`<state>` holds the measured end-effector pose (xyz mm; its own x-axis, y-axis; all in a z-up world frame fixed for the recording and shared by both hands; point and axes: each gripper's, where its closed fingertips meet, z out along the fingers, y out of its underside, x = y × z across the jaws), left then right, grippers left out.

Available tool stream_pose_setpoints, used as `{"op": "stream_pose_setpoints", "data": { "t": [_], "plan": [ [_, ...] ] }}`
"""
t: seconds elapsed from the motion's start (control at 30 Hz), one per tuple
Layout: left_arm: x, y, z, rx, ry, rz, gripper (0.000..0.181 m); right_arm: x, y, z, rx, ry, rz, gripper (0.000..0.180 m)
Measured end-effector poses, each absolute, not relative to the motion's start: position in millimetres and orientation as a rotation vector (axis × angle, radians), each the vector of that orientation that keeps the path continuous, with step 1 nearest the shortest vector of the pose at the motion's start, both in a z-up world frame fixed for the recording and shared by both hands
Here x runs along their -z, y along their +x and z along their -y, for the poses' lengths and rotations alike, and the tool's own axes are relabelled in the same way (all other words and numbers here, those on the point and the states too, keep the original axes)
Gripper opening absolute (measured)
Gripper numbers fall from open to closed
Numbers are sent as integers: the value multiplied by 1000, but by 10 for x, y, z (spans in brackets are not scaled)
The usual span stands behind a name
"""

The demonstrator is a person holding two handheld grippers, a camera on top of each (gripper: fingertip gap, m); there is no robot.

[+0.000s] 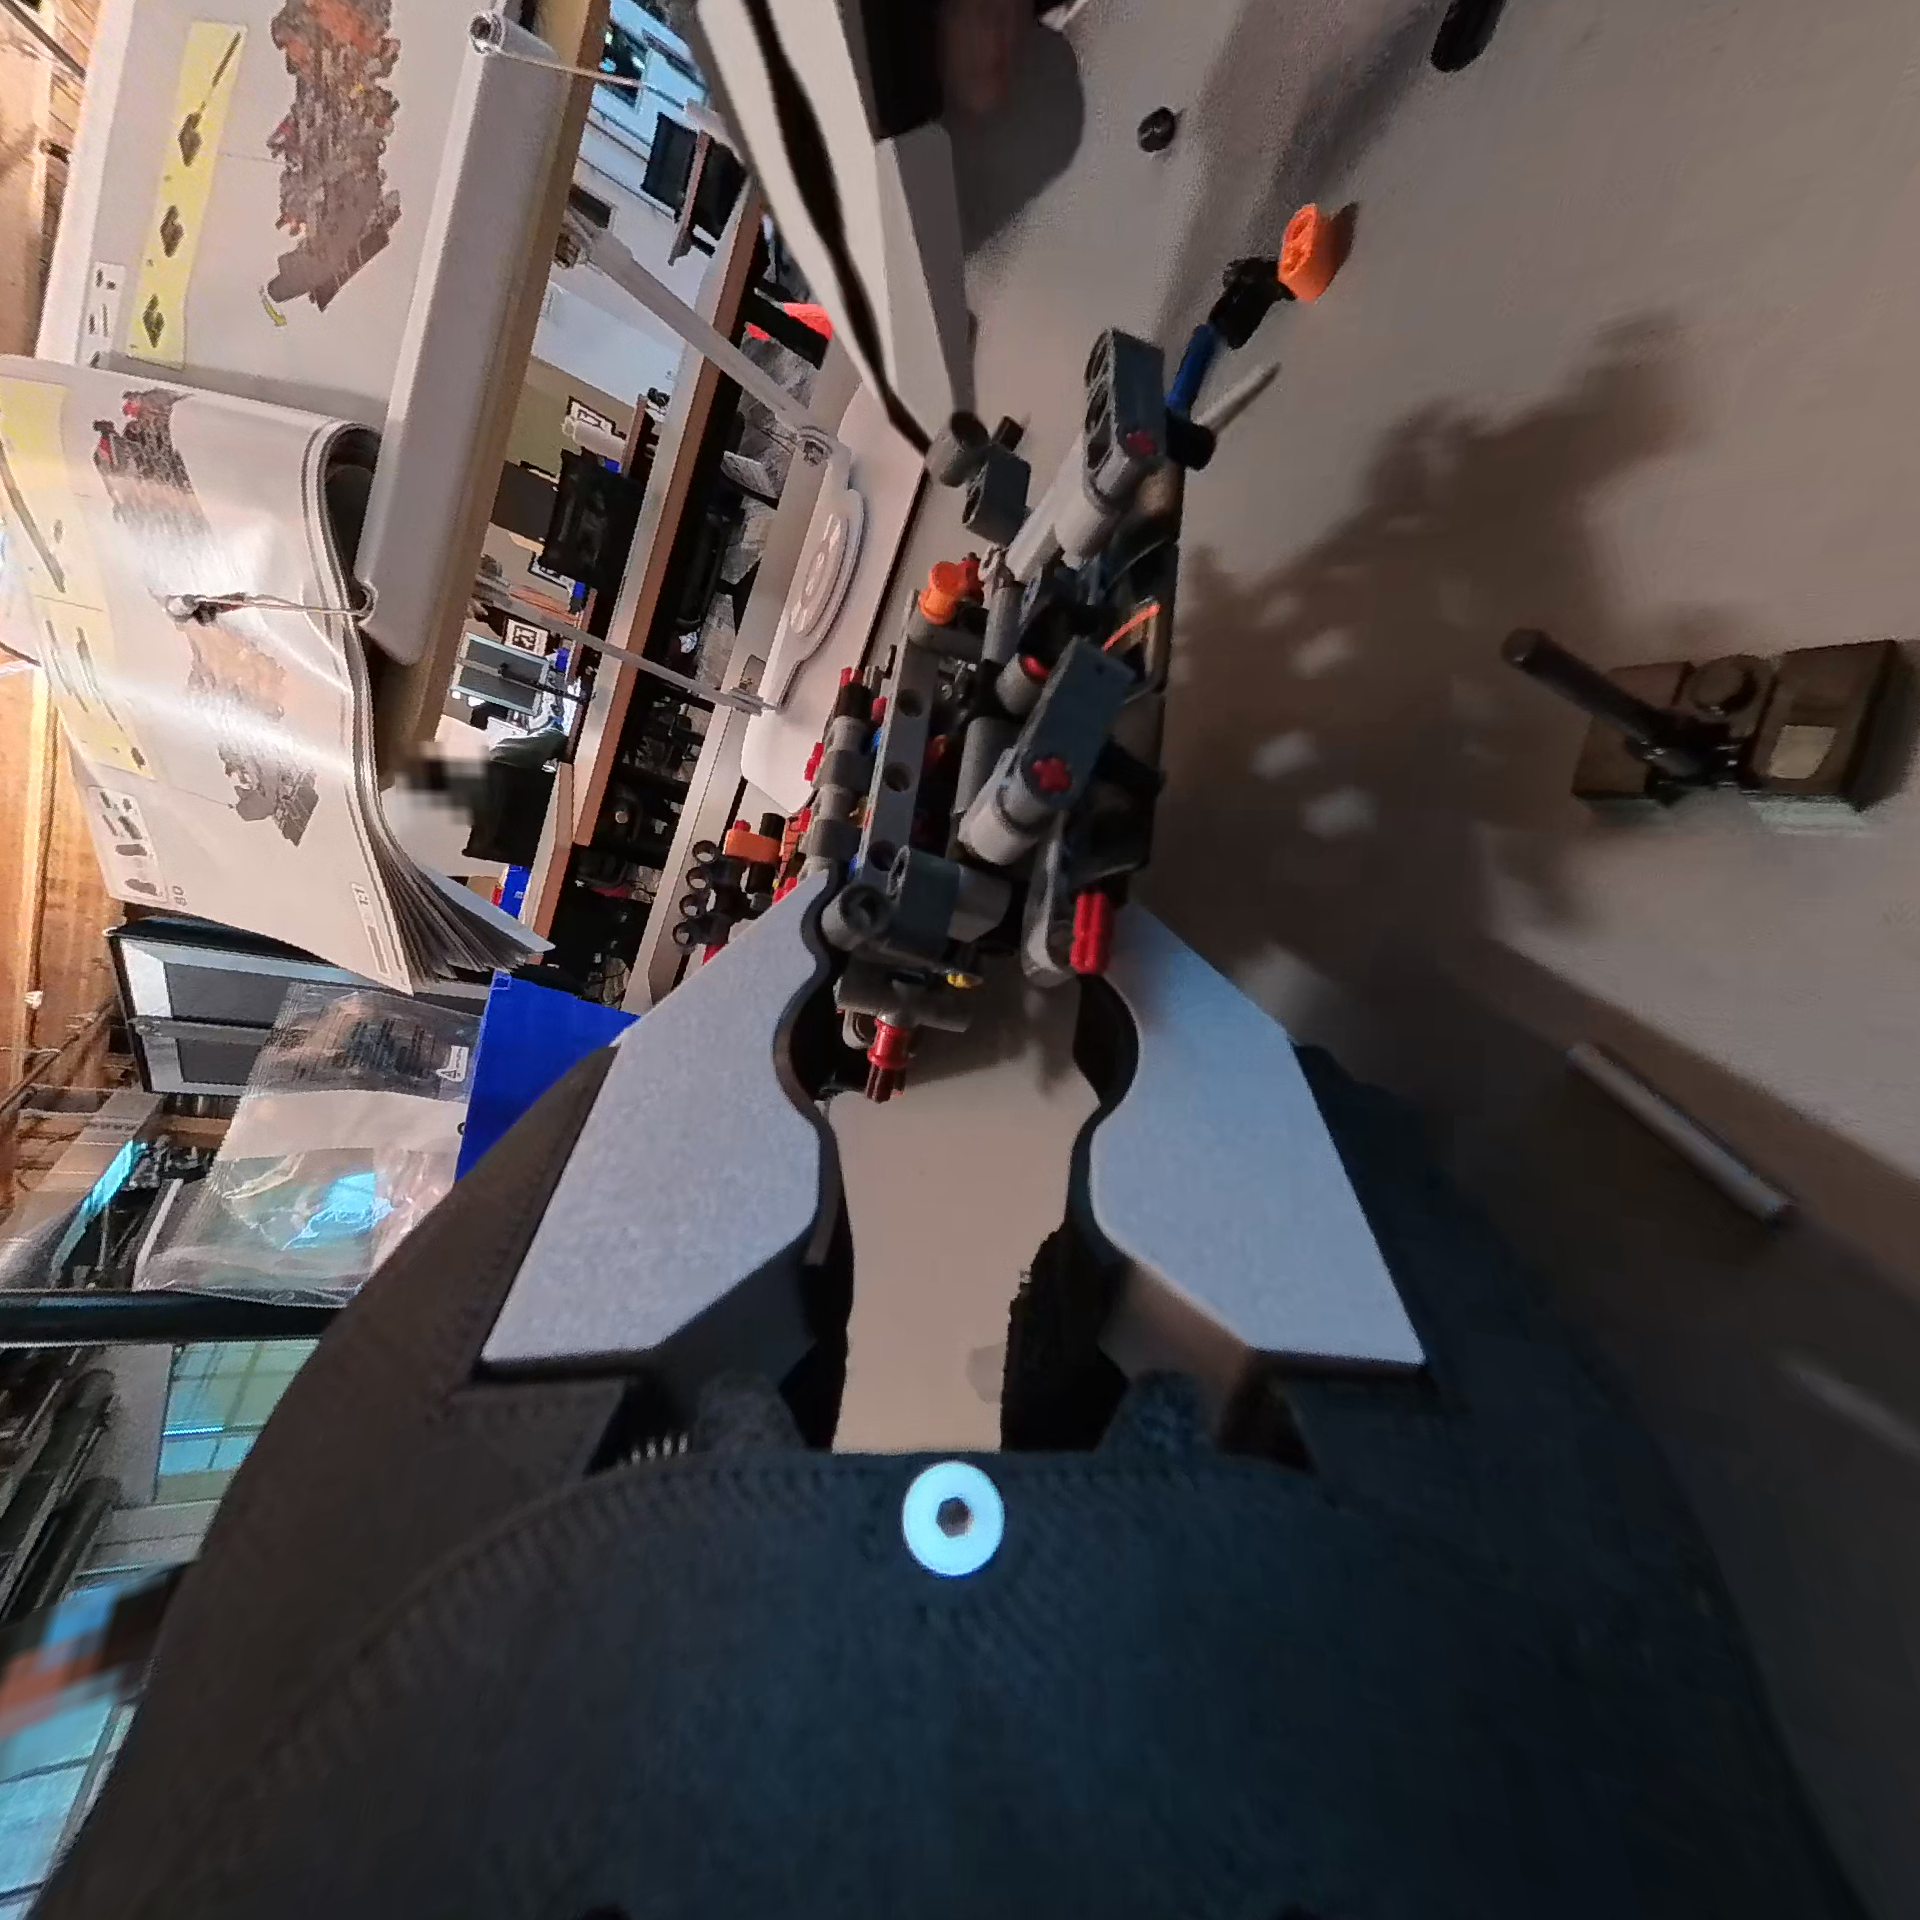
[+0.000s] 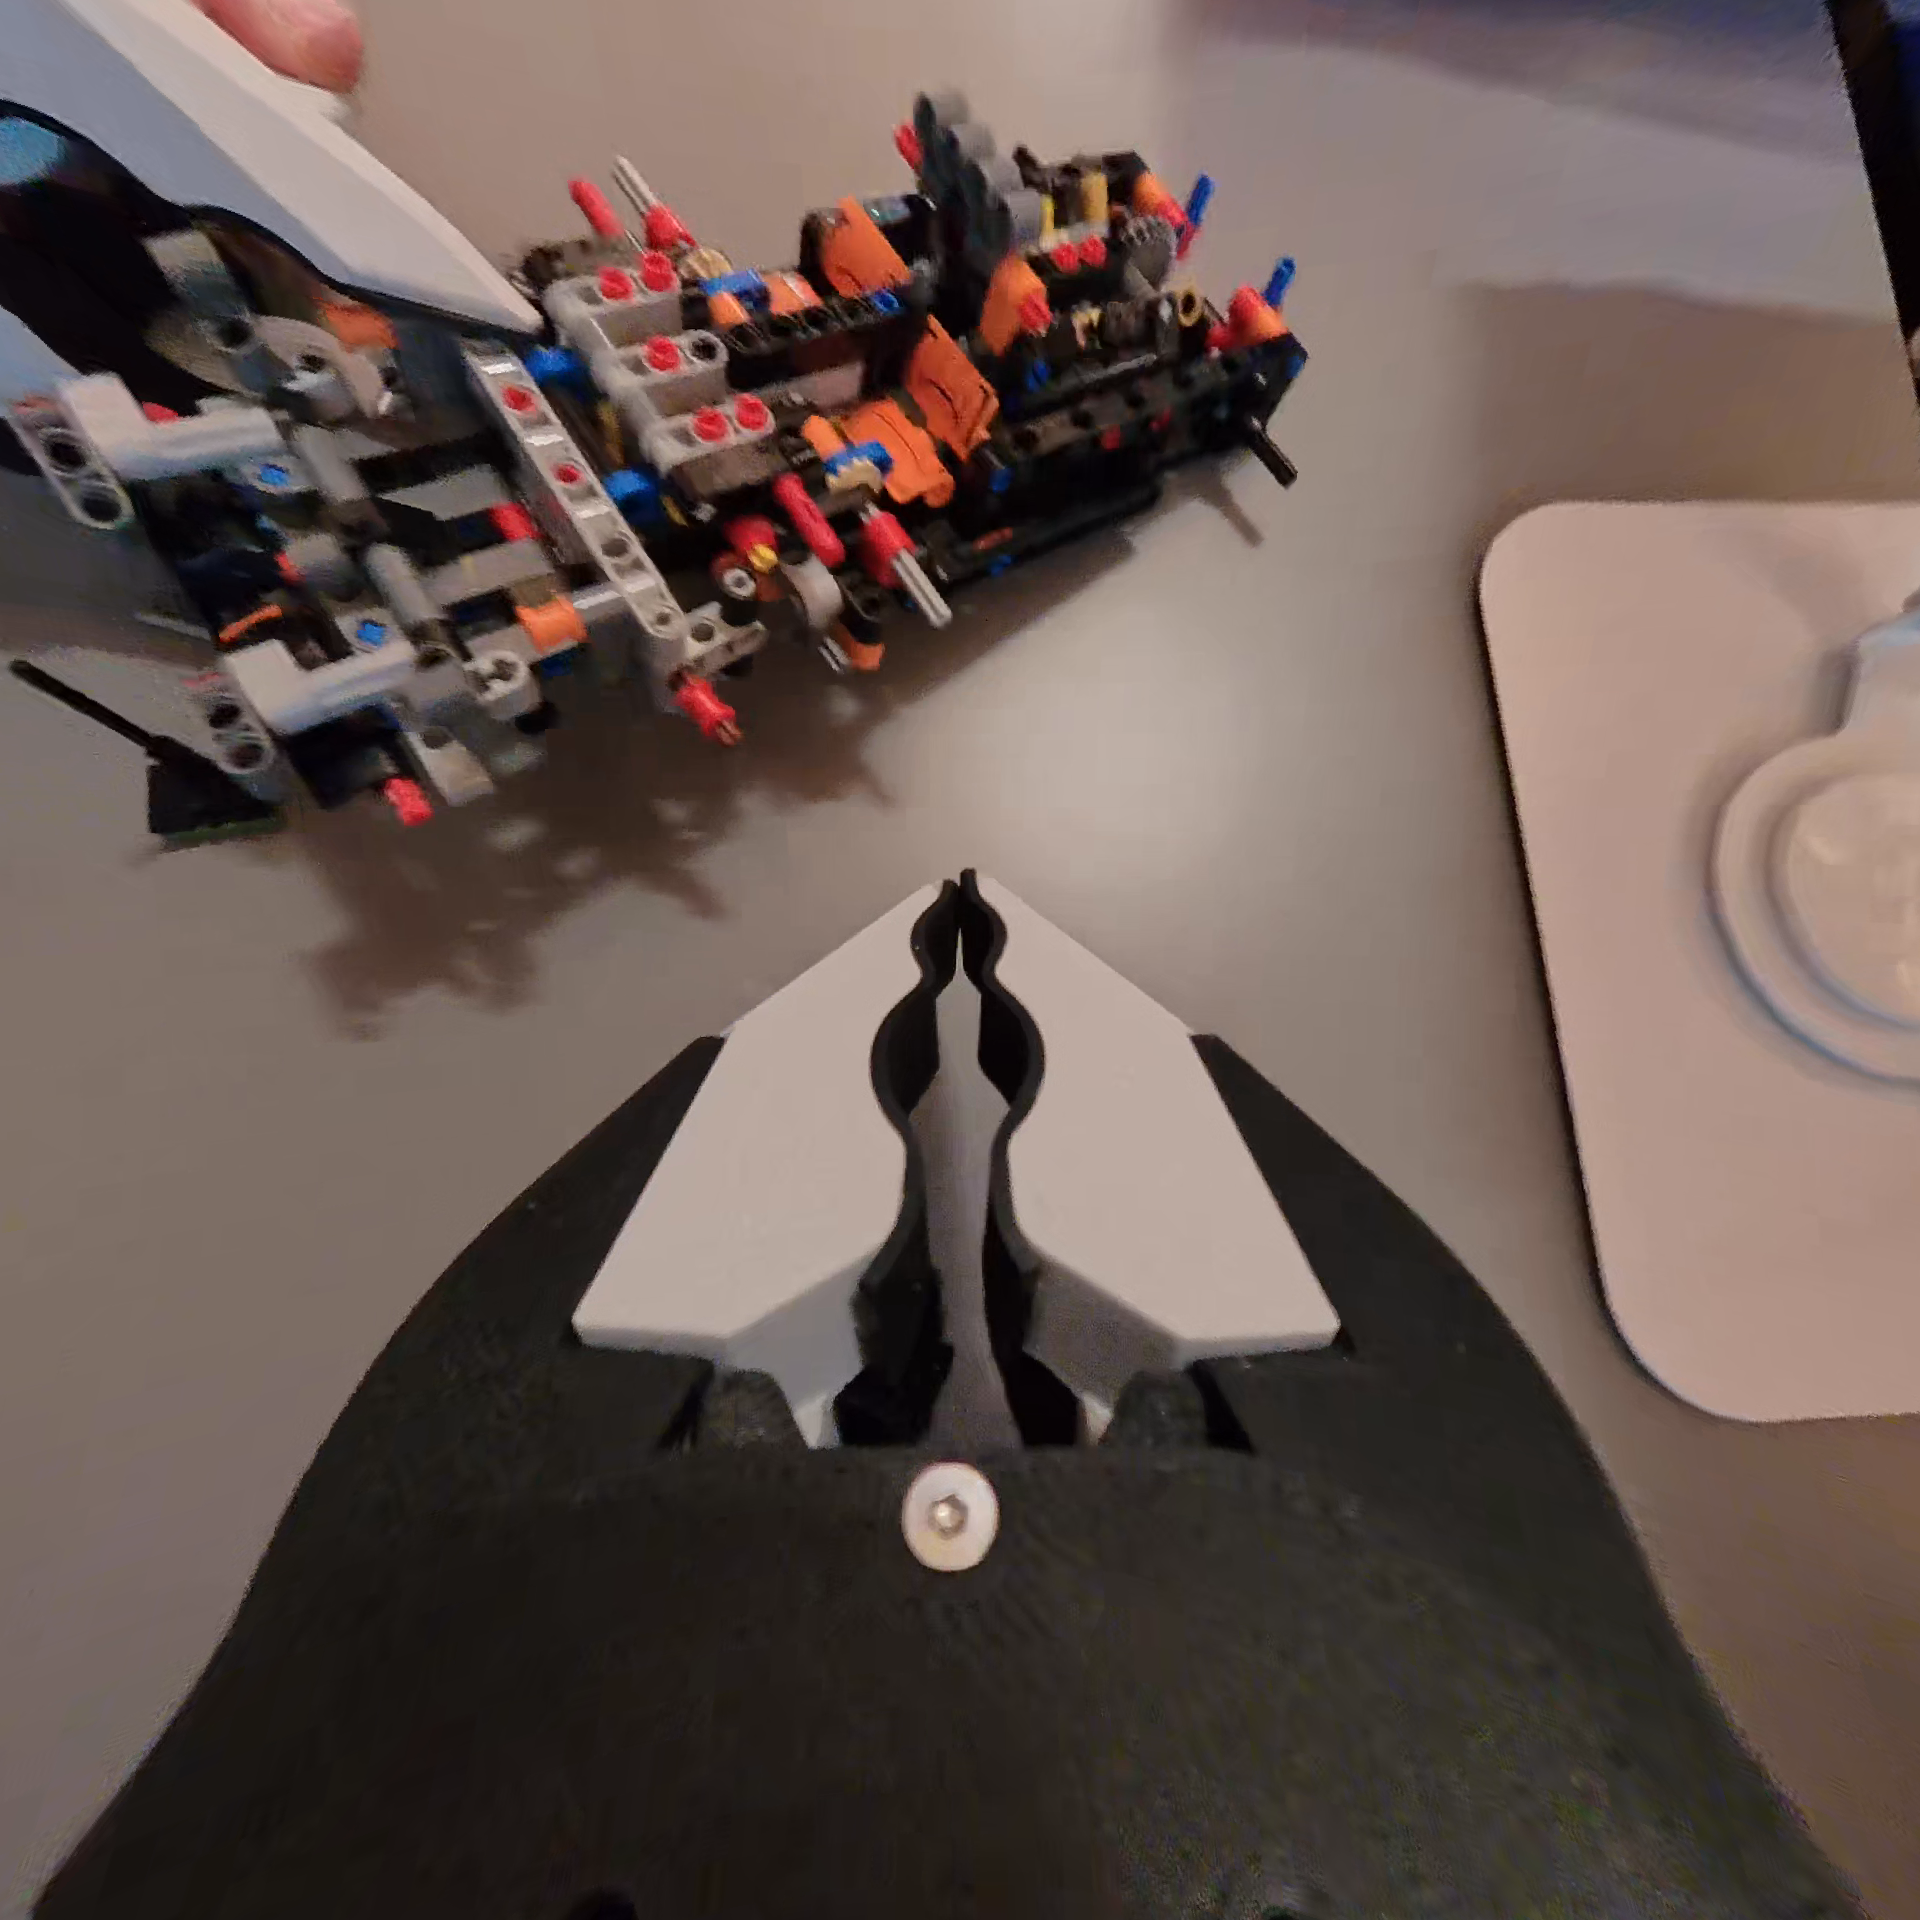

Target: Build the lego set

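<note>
A long Lego Technic assembly (image 2: 790,416) of grey, black, orange, red and blue parts lies on the grey table. My left gripper (image 1: 971,925) is closed around its near grey end (image 1: 904,914), one finger on each side. In the right wrist view the left gripper (image 2: 260,218) covers the assembly's left end. My right gripper (image 2: 961,894) is shut and empty. It hovers over bare table in front of the assembly, apart from it.
An open instruction booklet (image 1: 208,623) stands at the left, with clear plastic bags (image 1: 343,1122) and a blue bin (image 1: 530,1049) below it. A white tray (image 2: 1662,1039) sits to the right. Loose parts (image 1: 1304,249) and a metal fixture (image 1: 1725,727) lie on the table (image 2: 1143,727).
</note>
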<state>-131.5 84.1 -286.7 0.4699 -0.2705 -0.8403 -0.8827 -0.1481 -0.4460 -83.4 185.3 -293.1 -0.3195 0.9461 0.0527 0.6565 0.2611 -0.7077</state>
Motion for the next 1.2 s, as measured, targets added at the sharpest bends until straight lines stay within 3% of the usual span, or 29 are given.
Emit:
{"op": "stream_pose_setpoints", "data": {
  "t": [0.03,0.2,0.4,0.67,0.8,1.2],
  "plan": [
    [2875,-1312,-841,-732,-1676,-1008,40,2906,-837,-1841,-796,-1439,2075,0],
    [2889,-1314,-835,-733,-1680,-1015,41,2937,-733,-1823,-805,-1479,2101,0],
    [2895,-1315,-845,-728,-1684,-1012,41,2862,-309,-1493,-841,-1546,2099,13],
    [2924,-1306,-838,-732,-1690,-1026,41,3284,-271,-747,-796,-1618,2067,20],
    [2925,-1312,-834,-738,-1691,-1028,42,3292,-307,-769,-765,-1620,1998,1],
    [3018,-1300,-816,-750,-1711,-1080,44,3189,-281,-868,-913,-1632,1901,0]
  ]
}}
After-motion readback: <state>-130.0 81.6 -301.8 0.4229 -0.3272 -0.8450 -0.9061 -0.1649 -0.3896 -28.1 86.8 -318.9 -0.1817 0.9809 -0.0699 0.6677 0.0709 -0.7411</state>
